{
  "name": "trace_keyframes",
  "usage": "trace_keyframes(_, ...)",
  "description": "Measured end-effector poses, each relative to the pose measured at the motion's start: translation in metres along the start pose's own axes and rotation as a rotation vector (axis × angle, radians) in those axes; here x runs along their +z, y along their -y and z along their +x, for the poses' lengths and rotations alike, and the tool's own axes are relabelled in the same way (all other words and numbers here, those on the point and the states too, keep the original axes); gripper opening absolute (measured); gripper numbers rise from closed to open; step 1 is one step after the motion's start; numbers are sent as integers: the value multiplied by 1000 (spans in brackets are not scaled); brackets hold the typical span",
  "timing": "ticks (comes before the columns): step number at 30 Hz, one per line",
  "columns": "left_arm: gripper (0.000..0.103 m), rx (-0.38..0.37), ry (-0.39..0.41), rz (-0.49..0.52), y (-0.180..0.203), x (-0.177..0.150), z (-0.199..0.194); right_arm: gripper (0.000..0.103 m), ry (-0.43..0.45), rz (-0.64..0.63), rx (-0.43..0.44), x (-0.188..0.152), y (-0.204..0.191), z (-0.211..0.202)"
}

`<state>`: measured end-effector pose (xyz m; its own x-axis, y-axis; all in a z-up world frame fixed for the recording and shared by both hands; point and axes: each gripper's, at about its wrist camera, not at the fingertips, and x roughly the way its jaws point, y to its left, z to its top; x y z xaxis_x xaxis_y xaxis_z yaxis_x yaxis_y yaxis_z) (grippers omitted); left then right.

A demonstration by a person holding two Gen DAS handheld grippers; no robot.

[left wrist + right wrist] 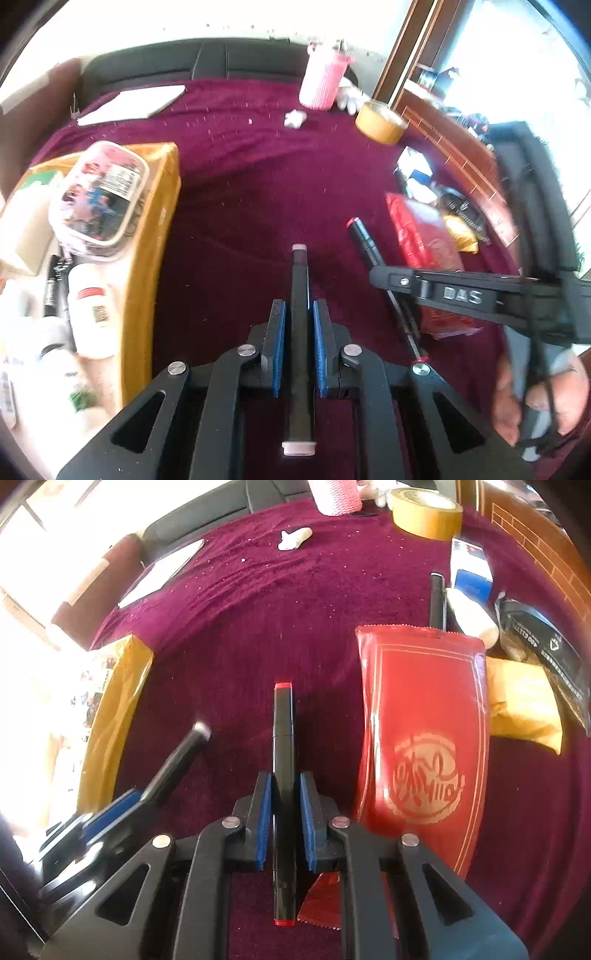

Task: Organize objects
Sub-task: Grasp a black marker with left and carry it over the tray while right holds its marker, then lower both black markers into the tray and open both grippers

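Observation:
My left gripper (299, 314) is shut on a black marker with pale pink caps (300, 280), held above the maroon tablecloth (258, 177). My right gripper (283, 786) is shut on a black marker with red caps (283, 716). In the left wrist view the red-capped marker (364, 236) and the right gripper's finger (443, 293) show at right. In the right wrist view the pink-capped marker (177, 760) and the left gripper show at lower left. A yellow box (155, 236) full of items stands at left.
A red packet (424, 738), a yellow packet (524, 705), a black pouch (543, 638) and another black marker (437, 598) lie at right. A tape roll (380, 122), a pink cup (323, 81), a white crumpled scrap (295, 118) and a white pad (136, 103) lie at the far side.

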<state>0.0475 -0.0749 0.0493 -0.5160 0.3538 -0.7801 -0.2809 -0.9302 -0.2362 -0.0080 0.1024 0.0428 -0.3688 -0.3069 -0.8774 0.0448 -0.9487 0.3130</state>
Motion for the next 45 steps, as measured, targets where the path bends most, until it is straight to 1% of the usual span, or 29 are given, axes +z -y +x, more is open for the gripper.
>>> trace_keyframes(3,11,5,44,5,0,-3,-21,12,-5,37,58,-6,4,-6)
trace_keyframes(6,11,8,93,3,-5,-7,-44,12,18,41,79,-14,-1,-20)
trace_keyframes(10,12,-1,149,-37,-23,-16,-77,12,36,20,130,-25,-17,-43)
trace_keyframes(12,12,8,179,-57,-36,-23,-97,12,45,-12,154,-30,-33,-53)
trace_keyframes(14,12,35,213,-77,-52,-30,-116,12,54,-43,177,-33,-50,-62)
trace_keyframes(18,12,133,261,-109,-86,-46,-141,13,71,-127,229,-40,-90,-78)
trace_keyframes(20,12,164,262,-145,-106,-54,-145,13,63,-167,268,-44,-111,-83)
trace_keyframes(23,12,201,247,-191,-136,-64,-142,13,29,-219,326,-48,-138,-83)
trace_keyframes(26,12,216,231,-218,-154,-73,-132,13,-45,-259,372,-49,-165,-69)
trace_keyframes(28,12,207,220,-227,-161,-78,-126,13,-123,-276,396,-49,-182,-50)
trace_keyframes(31,12,210,211,-224,-164,-84,-120,13,-191,-294,369,-52,-199,-21)
trace_keyframes(33,12,211,207,-225,-165,-86,-117,13,-218,-294,346,-53,-207,-7)
trace_keyframes(34,12,224,209,-223,-166,-87,-118,13,-227,-295,331,-51,-212,2)
trace_keyframes(35,12,246,204,-221,-167,-88,-116,13,-232,-295,320,-48,-216,9)
trace_keyframes(40,12,271,178,-252,-179,-92,-115,13,-244,-310,281,-36,-240,35)
trace_keyframes(45,12,305,168,-265,-186,-96,-117,13,-308,-337,265,-43,-255,63)
